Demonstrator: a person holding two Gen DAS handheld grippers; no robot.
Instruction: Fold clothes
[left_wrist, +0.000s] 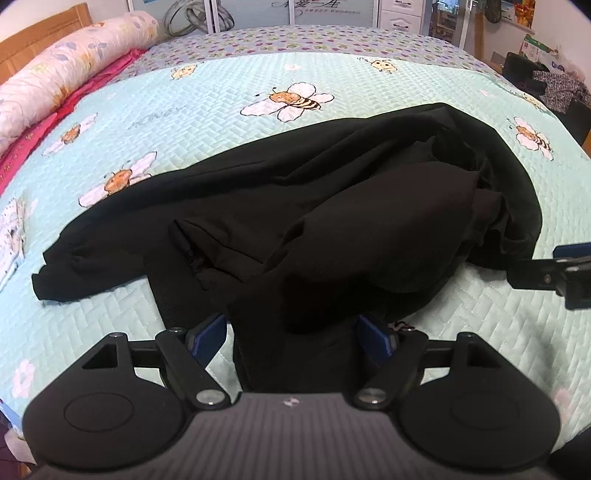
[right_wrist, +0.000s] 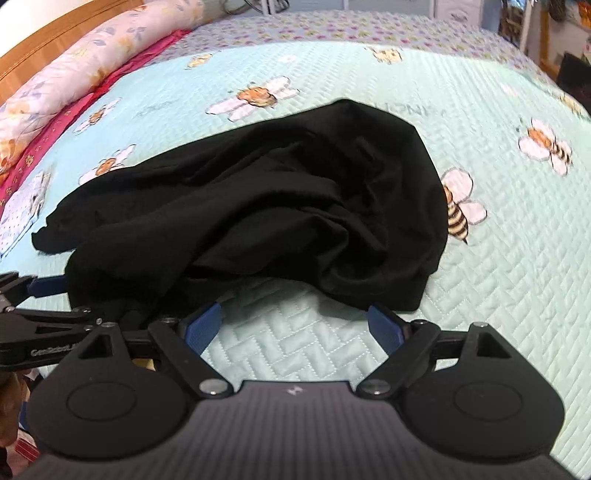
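Clearly unfolded as yet: black garment (left_wrist: 332, 206) heaped on the bee-print quilt (left_wrist: 184, 110), long axis running left to right across the bed, a flatter stretch trailing to the left and the bulk bunched at the right; near hem close to the bed's near edge.

Left gripper (left_wrist: 295, 328) poised over the garment's near middle, jaws spread wide, blue pads either side of a dark fold that runs between them but not pressed on it; nothing held. Right gripper (right_wrist: 295, 325) likewise spread wide, only bare quilt between the pads, the garment's near right edge lying just beyond the fingertips; nothing held.

Nearer of the two: the left, already astride cloth; the right a short reach short of the hem, the bunched right corner (right_wrist: 406, 295) slightly to the right of its jaws.

Layers hard to separate in so dark a fabric; probably trousers or a top, cannot tell which.

Room to work: open quilt far and to the right for spreading; rolled floral duvet (left_wrist: 66, 74) and pink cloth (left_wrist: 33, 144) bounding the left, well apart from the garment.
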